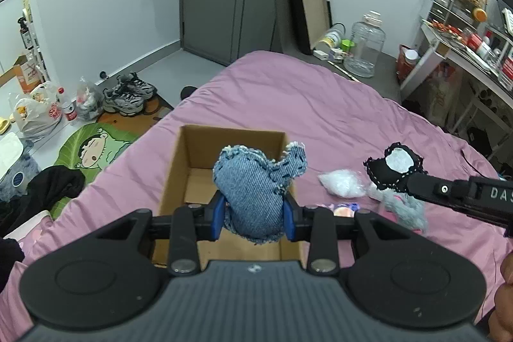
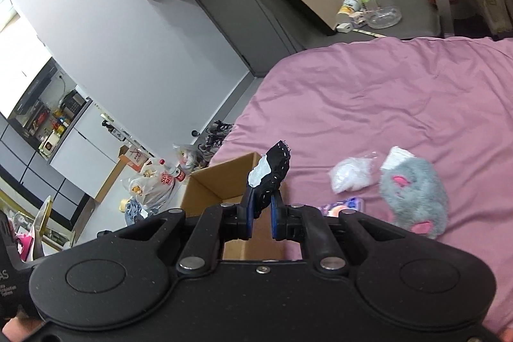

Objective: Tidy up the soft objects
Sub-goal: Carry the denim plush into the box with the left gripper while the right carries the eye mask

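My left gripper [image 1: 254,215] is shut on a stuffed blue denim toy [image 1: 256,185], held just above the open cardboard box [image 1: 179,169] on the pink bed. My right gripper [image 2: 262,212] is shut on a small black fabric toy with a white patch [image 2: 271,172]; in the left wrist view that black toy [image 1: 396,165] hangs to the right of the box, above the bed. A grey plush with pink ears [image 2: 416,194], a bag of white stuffing [image 2: 351,175] and a small pink and purple item [image 2: 344,204] lie on the bedspread right of the box.
The pink bedspread [image 1: 304,104] stretches away beyond the box. Left of the bed lie a green cartoon mat [image 1: 93,146], sneakers [image 1: 128,95] and plastic bags [image 1: 38,114]. A large clear water jug [image 1: 365,47] stands on the floor at the far end, and a cluttered desk [image 1: 465,53] at right.
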{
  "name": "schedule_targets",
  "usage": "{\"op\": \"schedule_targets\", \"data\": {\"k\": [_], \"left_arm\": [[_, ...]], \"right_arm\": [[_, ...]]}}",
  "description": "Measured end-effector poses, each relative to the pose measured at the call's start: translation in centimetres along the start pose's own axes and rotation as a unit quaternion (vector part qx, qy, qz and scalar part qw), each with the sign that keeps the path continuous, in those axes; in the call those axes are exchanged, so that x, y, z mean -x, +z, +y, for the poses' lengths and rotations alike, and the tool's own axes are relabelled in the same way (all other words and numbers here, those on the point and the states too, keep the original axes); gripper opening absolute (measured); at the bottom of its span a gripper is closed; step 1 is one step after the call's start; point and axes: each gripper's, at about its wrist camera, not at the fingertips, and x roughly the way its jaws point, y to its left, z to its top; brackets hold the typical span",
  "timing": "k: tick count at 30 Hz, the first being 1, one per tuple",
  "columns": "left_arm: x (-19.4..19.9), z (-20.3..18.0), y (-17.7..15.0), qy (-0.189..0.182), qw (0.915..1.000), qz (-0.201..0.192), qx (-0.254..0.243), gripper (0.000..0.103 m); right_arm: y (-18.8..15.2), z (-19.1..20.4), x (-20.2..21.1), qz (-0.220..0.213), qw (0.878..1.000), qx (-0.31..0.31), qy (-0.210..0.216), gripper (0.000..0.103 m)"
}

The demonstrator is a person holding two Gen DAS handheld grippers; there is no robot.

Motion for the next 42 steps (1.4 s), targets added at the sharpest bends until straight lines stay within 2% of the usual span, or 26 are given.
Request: {"op": "schedule_targets", "data": {"k": [9, 21, 27, 32, 36, 42], "left_arm": [[-0.8, 3.0, 0.8, 0.001, 0.9998, -0.005, 0.021, 0.035], [-5.7, 5.3, 1.9, -0.009, 0.9993, 0.019, 0.03, 0.035], [-8.7, 6.0, 2.4, -0.013, 0.9986, 0.04, 0.034, 0.036], [-10.3, 6.1, 2.3, -0.027, 0.9978, 0.048, 0.036, 0.036], [-11.4, 6.1, 2.4, -0.023, 0.998, 0.047, 0.036, 0.036], [-12.7, 6.6, 2.8, -0.023, 0.9969, 0.061, 0.045, 0.042]], "right_arm": [[-0.8, 2.9, -2.3, 0.003, 1.0, 0.015, 0.014, 0.011], [-1.3, 5.7, -5.3, 0.008, 1.0, 0.029, -0.001, 0.011], [-1.1, 6.1, -6.4, 0.004, 0.999, 0.036, -0.014, 0.011], [-0.8, 5.8, -7.8, 0.003, 0.999, 0.031, -0.027, 0.011], [-0.4, 5.9, -8.9, 0.006, 0.999, 0.031, -0.027, 0.011], [0.0, 5.5, -10.9, 0.002, 1.0, -0.005, -0.028, 0.011]]}}
